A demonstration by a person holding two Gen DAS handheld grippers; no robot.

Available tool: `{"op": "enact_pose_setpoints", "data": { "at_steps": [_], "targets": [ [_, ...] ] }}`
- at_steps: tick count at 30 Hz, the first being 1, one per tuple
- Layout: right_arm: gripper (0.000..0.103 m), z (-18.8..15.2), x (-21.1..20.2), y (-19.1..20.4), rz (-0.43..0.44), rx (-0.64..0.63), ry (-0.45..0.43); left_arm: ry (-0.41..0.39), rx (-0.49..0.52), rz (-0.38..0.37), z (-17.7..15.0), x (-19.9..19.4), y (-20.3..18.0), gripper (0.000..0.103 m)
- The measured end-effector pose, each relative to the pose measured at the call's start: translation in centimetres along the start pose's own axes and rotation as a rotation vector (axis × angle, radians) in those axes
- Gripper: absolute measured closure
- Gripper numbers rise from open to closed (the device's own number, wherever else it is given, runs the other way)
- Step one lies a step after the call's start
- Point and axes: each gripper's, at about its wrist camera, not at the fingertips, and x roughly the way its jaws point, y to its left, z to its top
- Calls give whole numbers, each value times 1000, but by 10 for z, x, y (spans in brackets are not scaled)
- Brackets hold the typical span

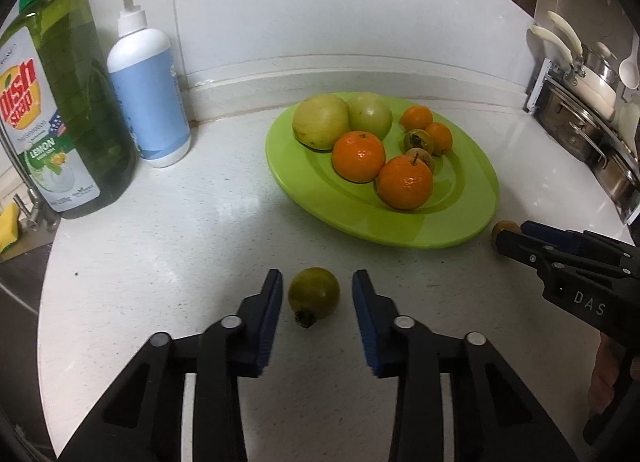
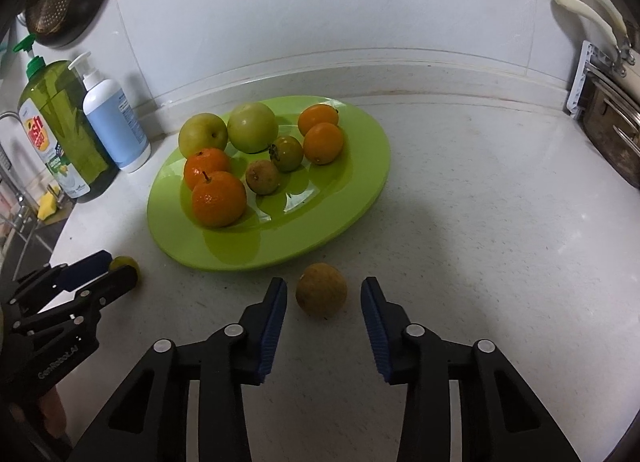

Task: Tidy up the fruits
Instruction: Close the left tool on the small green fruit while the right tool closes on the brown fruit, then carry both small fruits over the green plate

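Both pairs of blue-padded fingers are standing wide apart, each bracketing a small loose fruit on the white counter, neither touching it.

Between the pads of the left gripper a small green fruit is sitting, its dark stem end pointing back toward the gripper. It is lying just in front of the green plate, near the plate's front-left edge.

Between the pads of the right gripper a small brownish round fruit is resting, just beside the plate's near rim, with a gap on either side.

Each gripper is nearer its own fruit (the plate is already holding oranges, pale green fruits and smaller ones). Closing and lifting toward the plate looks like the coming move.
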Motion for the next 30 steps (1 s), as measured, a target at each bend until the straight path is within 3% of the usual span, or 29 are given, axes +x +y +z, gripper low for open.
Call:
{"op": "enact_pose_setpoints", "data": {
  "at_steps": [4,7,30],
  "targets": [
    [66,1,2,3,7,-10,8,6,-7,-17,1,2,1,75],
    [74,1,3,4,11,-13,14,4,-10,-20,1,3,1,75],
    [74,-1,-29,4,50,-15,-40,-54,37,-63,3,-37,-26,75]
  ]
}}
